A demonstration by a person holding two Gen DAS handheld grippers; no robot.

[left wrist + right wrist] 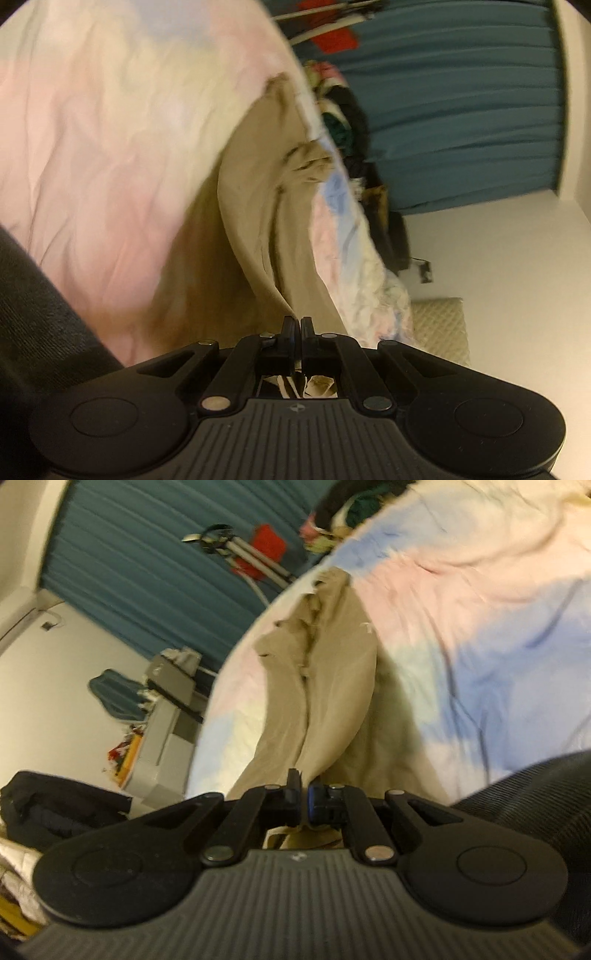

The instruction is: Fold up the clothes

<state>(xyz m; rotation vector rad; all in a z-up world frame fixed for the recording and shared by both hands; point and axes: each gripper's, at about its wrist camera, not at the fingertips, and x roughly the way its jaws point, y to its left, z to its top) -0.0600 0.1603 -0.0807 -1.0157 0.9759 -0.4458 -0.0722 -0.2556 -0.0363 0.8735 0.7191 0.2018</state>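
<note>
Garment: tan cloth [255,206] is trailing ahead of both claws across pastel bedding [92,147].
Left gripper [298,326]: is pinching its edge, jaws closed.
Right gripper [303,792]: is clamping it likewise.

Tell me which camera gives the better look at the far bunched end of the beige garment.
The right wrist view. There the beige garment runs from the right gripper to its crumpled far end, unobstructed on the pastel bedspread. The left wrist view shows the same garment clamped in the left gripper, but more motion-blurred.
</note>
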